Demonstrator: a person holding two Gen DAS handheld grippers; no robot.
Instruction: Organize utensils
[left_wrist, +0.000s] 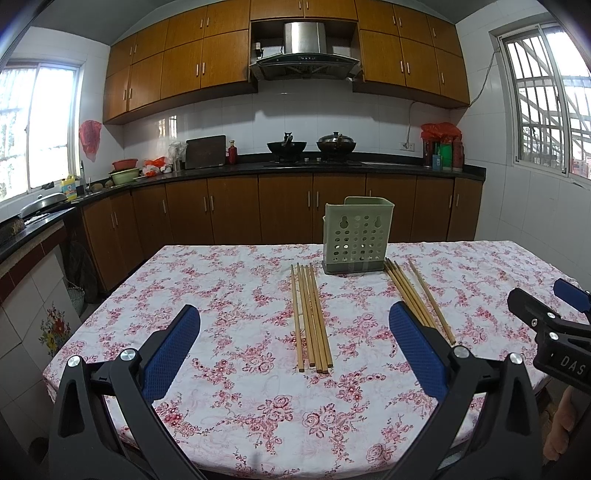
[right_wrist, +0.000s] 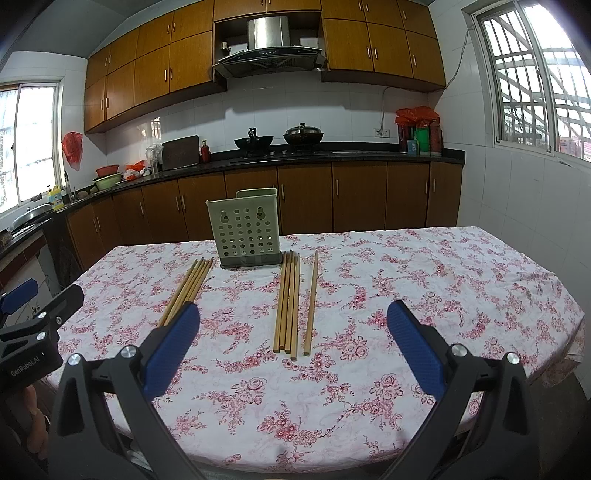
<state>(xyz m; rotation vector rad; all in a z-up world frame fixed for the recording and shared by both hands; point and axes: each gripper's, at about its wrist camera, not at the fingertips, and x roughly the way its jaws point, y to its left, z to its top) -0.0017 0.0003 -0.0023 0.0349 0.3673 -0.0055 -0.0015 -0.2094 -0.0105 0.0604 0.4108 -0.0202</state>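
Note:
A pale green perforated utensil holder (left_wrist: 357, 236) stands upright at the far middle of the floral table; it also shows in the right wrist view (right_wrist: 244, 233). Several wooden chopsticks (left_wrist: 311, 316) lie in a bundle left of it, seen too in the right wrist view (right_wrist: 189, 288). A second bundle (right_wrist: 289, 303) and a single stick (right_wrist: 312, 302) lie to its right; the left wrist view shows that group (left_wrist: 413, 297). My left gripper (left_wrist: 295, 345) is open and empty above the near table. My right gripper (right_wrist: 293, 345) is open and empty; it also shows at the left wrist view's right edge (left_wrist: 546, 314).
The table has a pink floral cloth (left_wrist: 258, 406) with its near edge just under both grippers. Behind it run brown kitchen cabinets and a dark counter (left_wrist: 332, 168) with woks, bowls and bottles. Windows are at left and right.

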